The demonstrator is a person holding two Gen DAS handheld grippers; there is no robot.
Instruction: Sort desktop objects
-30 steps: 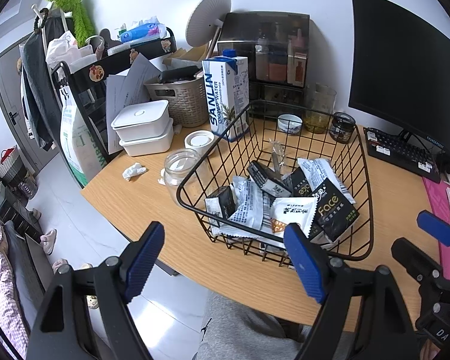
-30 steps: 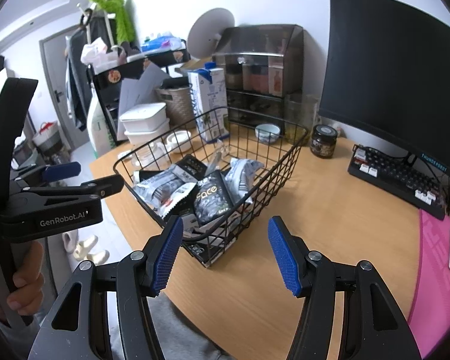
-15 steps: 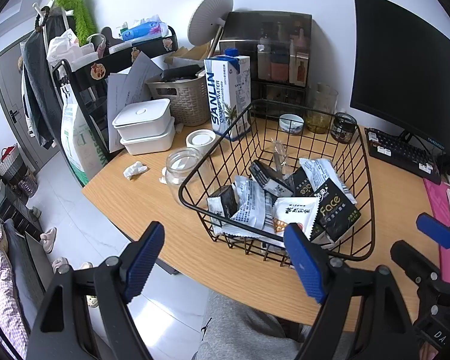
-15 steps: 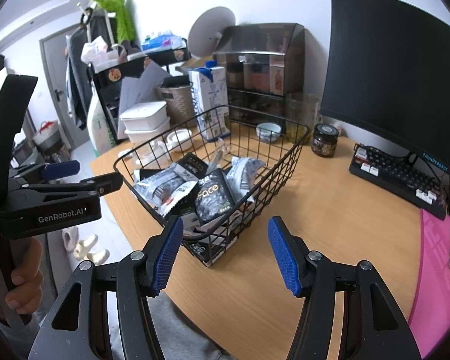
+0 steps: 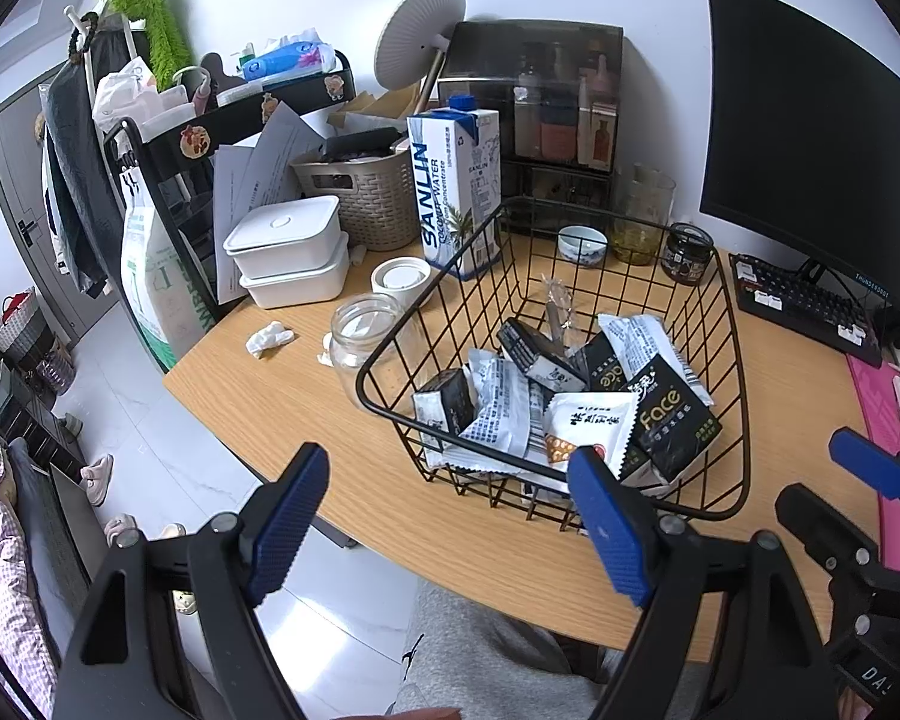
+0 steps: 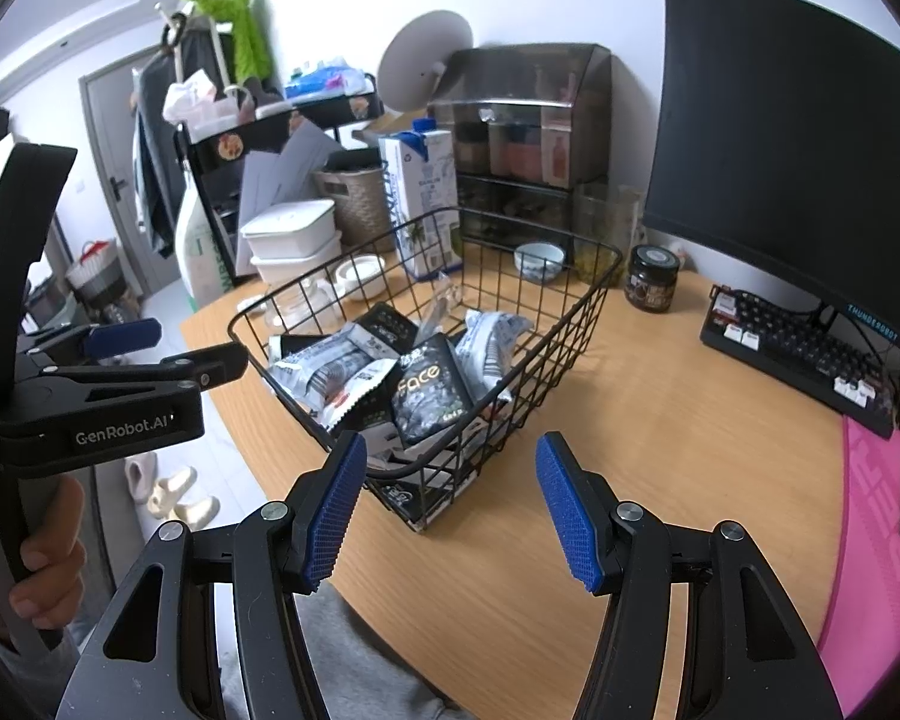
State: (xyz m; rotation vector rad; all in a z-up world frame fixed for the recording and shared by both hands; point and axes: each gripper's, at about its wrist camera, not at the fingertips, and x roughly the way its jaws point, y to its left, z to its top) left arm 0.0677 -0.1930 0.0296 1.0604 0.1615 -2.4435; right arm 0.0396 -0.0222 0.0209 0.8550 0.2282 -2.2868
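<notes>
A black wire basket (image 5: 741,372) (image 6: 576,324) stands on the wooden desk (image 5: 306,396) (image 6: 660,420), holding several snack and face-mask packets, among them a black "Face" packet (image 5: 669,420) (image 6: 429,393). My left gripper (image 5: 450,510) hangs open over the desk's near edge, short of the basket's front rim, with nothing between its blue pads. My right gripper (image 6: 450,501) is open too, just in front of the basket's near corner, also holding nothing. In the right wrist view the left gripper (image 6: 168,348) appears side-on at the left, held by a hand (image 6: 42,558).
Behind the basket stand a Sanlin carton (image 5: 456,186), a glass jar (image 5: 369,330), stacked white boxes (image 5: 288,252), a woven basket (image 5: 360,192), a small bowl (image 5: 582,243), a dark jar (image 5: 684,252) and a smoked organiser. A monitor (image 6: 798,150), keyboard (image 6: 804,354) and pink mat (image 6: 882,522) lie right.
</notes>
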